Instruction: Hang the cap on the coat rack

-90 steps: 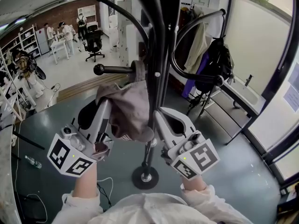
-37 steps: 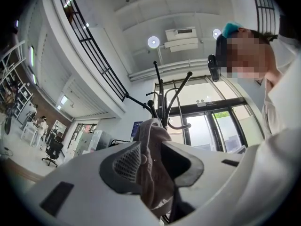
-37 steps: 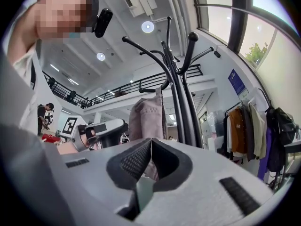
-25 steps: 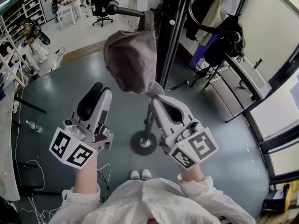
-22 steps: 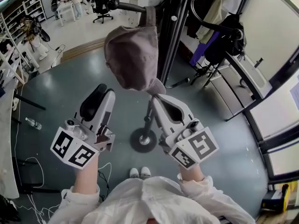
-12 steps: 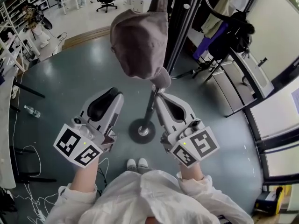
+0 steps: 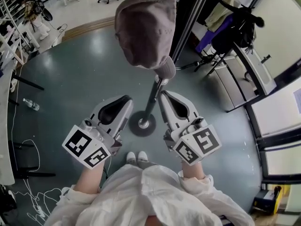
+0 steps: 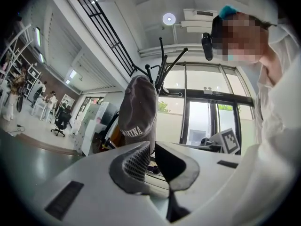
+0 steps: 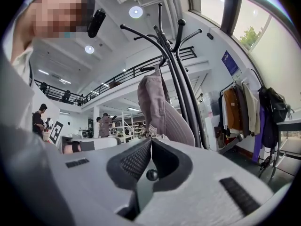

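Note:
A grey-brown cap [image 7: 145,29] hangs from an arm of the black coat rack [image 7: 189,32], free of both grippers. The rack's round base [image 7: 141,123] stands on the floor between them. My left gripper [image 7: 123,102] is below the cap and apart from it. Its jaws are closing, a narrow gap is left, and nothing is between them. In the left gripper view the cap [image 8: 137,112] hangs beyond the left gripper [image 8: 152,145]. My right gripper [image 7: 165,96] is shut and empty, right of the pole. The cap [image 9: 160,109] shows above the right gripper [image 9: 150,140].
A clothes rail with coats and a dark bag [image 7: 235,18] stands at the back right. A bottle [image 7: 30,104] and cables [image 7: 28,206] lie on the grey floor at left. The person's shoes [image 7: 134,158] are near the rack's base. Glass panels line the right side.
Both grippers have drawn back and down from the cap, towards the body. The left jaws have narrowed from wide open. The cap stays hanging on the rack.

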The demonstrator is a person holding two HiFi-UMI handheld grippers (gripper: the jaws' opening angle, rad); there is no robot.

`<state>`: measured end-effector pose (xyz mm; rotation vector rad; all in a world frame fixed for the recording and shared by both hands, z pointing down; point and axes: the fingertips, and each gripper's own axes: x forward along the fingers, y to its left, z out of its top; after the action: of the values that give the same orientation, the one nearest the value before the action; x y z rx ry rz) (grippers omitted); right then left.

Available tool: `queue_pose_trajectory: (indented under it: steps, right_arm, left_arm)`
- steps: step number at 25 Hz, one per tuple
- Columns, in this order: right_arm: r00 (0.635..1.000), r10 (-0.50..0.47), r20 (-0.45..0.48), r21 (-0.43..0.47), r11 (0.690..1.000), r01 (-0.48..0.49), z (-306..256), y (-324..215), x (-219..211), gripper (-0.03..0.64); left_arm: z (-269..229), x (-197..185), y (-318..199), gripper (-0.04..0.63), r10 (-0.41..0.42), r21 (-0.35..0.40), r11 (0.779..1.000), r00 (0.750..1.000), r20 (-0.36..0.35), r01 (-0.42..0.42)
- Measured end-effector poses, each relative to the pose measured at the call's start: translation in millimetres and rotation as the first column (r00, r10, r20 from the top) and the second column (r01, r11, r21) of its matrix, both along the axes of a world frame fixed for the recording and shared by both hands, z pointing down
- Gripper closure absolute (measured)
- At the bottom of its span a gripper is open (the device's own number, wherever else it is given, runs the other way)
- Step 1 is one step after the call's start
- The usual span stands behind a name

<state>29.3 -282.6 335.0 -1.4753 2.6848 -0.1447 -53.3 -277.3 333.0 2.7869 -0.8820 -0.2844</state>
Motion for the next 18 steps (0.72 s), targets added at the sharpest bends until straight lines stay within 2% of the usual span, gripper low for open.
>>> queue_pose_trajectory:
  steps: [10,18]
  right_arm:
    - [1.0,0.014,-0.012,-0.04,0.999,-0.015,18,16,6,0.612]
    - [0.999,0.041,-0.012,-0.065,0.997,-0.042,29,23,18,0.612]
  left_arm:
    - [16,20,19,0.566,0.064,-0.052,0.997,0.998,-0.002,-0.064]
    - [25,37,36,0.569,0.13,-0.038,0.991,0.989,0.068,-0.128]
